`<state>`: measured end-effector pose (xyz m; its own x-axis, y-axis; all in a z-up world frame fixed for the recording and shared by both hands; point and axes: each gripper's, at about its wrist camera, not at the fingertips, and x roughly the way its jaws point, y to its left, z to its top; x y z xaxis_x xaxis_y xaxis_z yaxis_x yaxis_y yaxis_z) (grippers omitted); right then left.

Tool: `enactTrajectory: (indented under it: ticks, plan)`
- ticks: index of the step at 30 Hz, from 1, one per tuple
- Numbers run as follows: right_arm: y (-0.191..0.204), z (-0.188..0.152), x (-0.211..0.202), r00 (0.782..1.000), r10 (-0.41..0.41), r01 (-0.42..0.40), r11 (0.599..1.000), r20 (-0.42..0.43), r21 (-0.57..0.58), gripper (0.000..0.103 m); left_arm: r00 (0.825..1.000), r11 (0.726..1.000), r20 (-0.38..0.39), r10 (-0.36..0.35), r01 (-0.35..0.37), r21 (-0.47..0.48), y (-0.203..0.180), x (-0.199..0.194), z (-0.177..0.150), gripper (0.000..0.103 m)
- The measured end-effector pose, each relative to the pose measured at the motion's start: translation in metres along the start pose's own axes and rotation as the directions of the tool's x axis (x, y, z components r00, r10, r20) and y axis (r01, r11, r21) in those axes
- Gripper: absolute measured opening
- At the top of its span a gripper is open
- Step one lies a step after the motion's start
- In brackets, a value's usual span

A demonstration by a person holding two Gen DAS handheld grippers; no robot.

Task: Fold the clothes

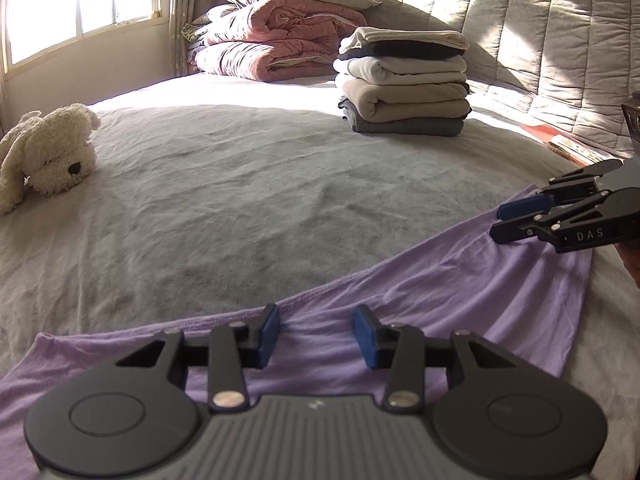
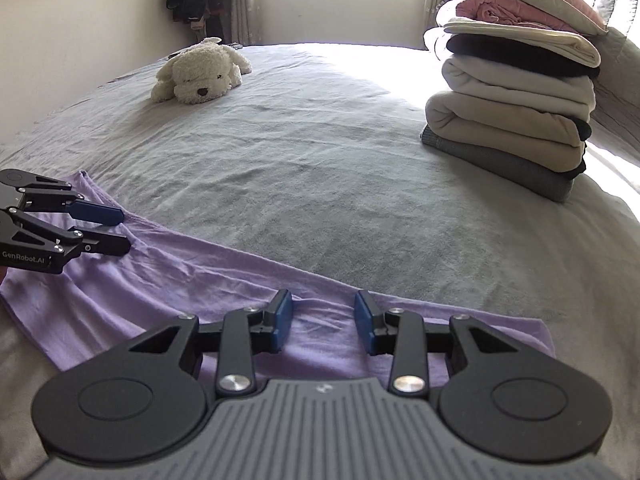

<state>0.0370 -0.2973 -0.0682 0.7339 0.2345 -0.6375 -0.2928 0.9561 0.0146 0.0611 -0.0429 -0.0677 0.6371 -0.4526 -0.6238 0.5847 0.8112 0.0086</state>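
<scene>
A lilac garment lies flat along the near edge of the grey bed sheet, creased in long ripples. My left gripper hovers over its far hem with the jaws apart and only cloth showing between the blue pads. My right gripper stands the same way over the other end of the lilac garment, jaws apart, nothing pinched. Each gripper shows in the other's view: the right gripper at the right edge, the left gripper at the left edge, both low over the cloth.
A stack of folded clothes stands at the back of the bed by the quilted headboard. Behind it lies a folded pink duvet. A white plush dog lies on the sheet's far side.
</scene>
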Motion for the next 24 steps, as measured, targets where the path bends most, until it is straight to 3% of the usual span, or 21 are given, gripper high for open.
enactTrajectory:
  ticks: [4,6,8,24]
  plan:
    - [0.008,-0.001,0.002,1.0,-0.011,0.011,0.999,0.002,-0.053,0.009,1.0,1.0,0.008,0.01,-0.01,0.003,-0.001,-0.001,0.0,0.024]
    - [0.013,-0.001,0.002,1.0,-0.025,0.025,0.996,0.01,-0.08,0.005,1.0,1.0,0.012,0.015,-0.015,0.007,-0.004,-0.002,0.0,0.009]
    - [0.016,-0.003,0.0,0.999,-0.042,0.044,0.994,0.024,-0.1,0.004,0.999,0.999,0.02,0.026,-0.026,0.02,-0.007,-0.003,-0.001,0.004]
    - [0.025,-0.003,-0.011,0.983,-0.14,0.156,0.978,0.119,-0.138,0.002,0.991,0.997,0.116,0.073,-0.073,-0.003,-0.011,-0.018,0.004,0.002]
